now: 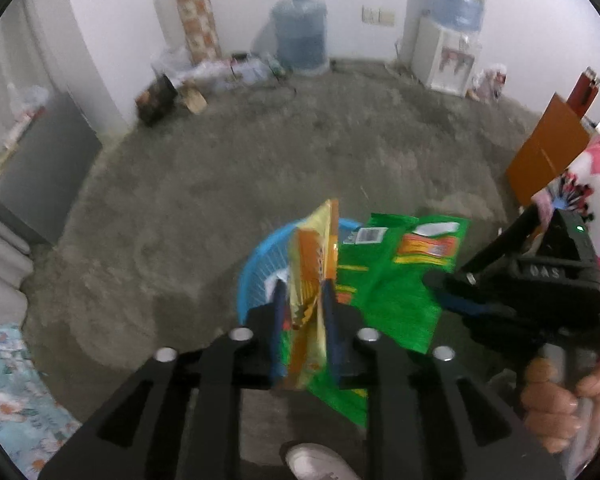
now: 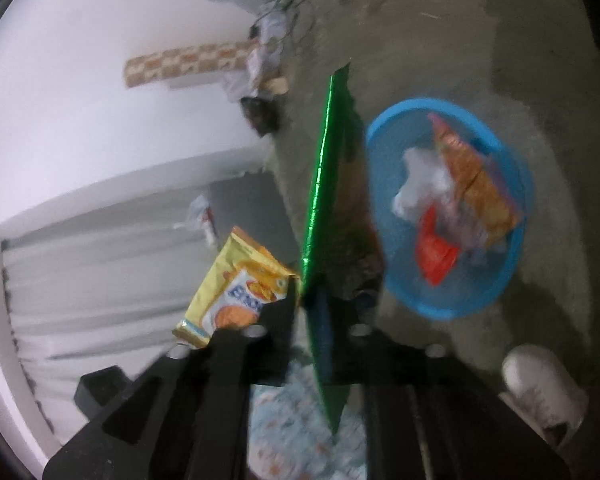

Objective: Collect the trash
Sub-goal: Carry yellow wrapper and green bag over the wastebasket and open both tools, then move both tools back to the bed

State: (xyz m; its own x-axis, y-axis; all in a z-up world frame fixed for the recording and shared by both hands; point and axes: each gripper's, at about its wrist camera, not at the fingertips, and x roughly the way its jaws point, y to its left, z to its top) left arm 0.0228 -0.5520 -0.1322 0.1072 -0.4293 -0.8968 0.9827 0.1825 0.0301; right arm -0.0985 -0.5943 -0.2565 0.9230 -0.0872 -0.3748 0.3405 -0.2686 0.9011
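Your left gripper (image 1: 304,304) pinches the yellow-orange foil wrapper (image 1: 312,264) edge-on, long axis along the fingers, over the blue plastic basket (image 1: 248,276), while your right gripper (image 2: 324,312) seems spread around the upright green foil wrapper (image 2: 320,184).

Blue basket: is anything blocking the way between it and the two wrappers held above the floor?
Nothing visible blocks it. The blue basket stands open-topped on the floor, part-filled with earlier trash. The yellow wrapper sits between the left hand-held gripper's fingers over the basket; the green wrapper, in the right hand-held gripper, hangs beside it.
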